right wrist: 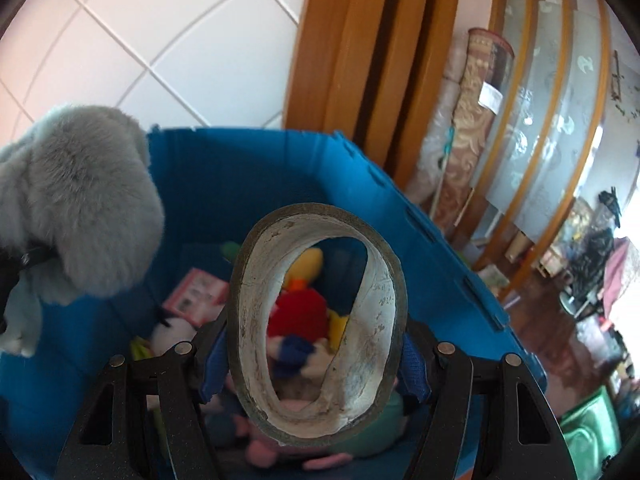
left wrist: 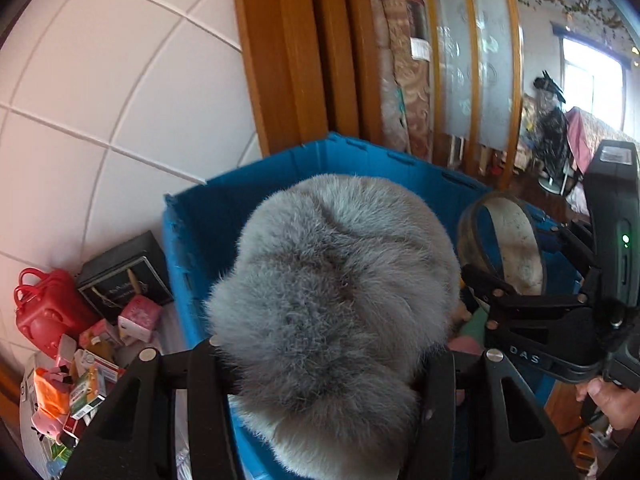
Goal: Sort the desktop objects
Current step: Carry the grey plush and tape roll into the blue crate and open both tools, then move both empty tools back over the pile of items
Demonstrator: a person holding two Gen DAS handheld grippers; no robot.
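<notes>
"DAS" on the right gripper (left wrist: pixel 476 280)

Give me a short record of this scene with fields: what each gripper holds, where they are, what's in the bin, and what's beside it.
left gripper: shut on grey plush toy
right gripper: shut on tape roll, squeezed oval
position: both over blue bin
bin contents: soft toys, one red and yellow, and a pink card
beside bin: red bag, black box, small packets
backdrop: white tiled wall, wooden door frame
</notes>
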